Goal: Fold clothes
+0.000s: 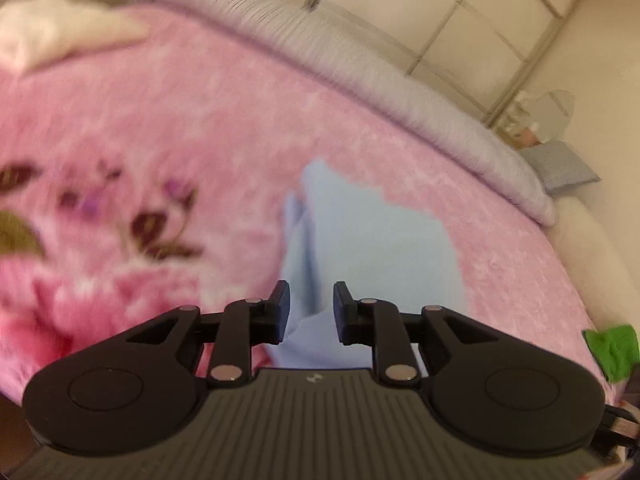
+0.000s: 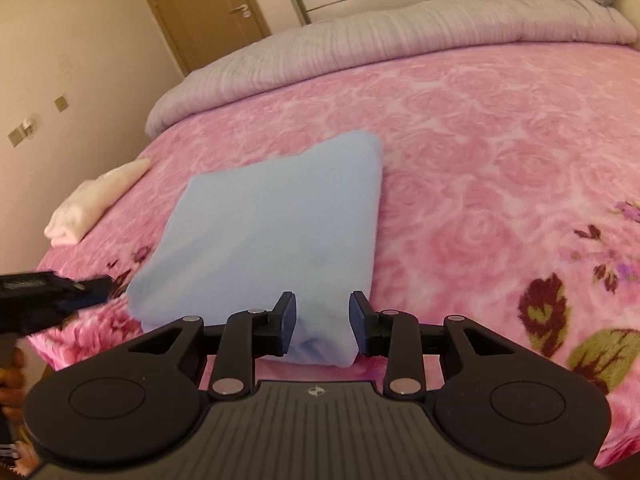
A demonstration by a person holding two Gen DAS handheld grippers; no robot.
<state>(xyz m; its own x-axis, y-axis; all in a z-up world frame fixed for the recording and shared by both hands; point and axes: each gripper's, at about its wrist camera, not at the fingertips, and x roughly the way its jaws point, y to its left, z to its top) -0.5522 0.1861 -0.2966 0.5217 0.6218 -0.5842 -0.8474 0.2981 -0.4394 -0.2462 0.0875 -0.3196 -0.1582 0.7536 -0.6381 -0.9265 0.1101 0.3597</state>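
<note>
Lengthwise, blue folded garment (image 2: 264,232) receding bedward.

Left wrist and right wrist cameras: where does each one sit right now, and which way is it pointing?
Left wrist: rides on the left gripper, looking along its open fingers across the pink blanket at the light blue garment; blurred.
Right wrist: rides on the right gripper, open, low at the folded garment's near edge, facing the grey duvet and door; the other gripper and a bit of hand show at far left.
Shared: garment, blanket, duvet, cream cloth.
</note>
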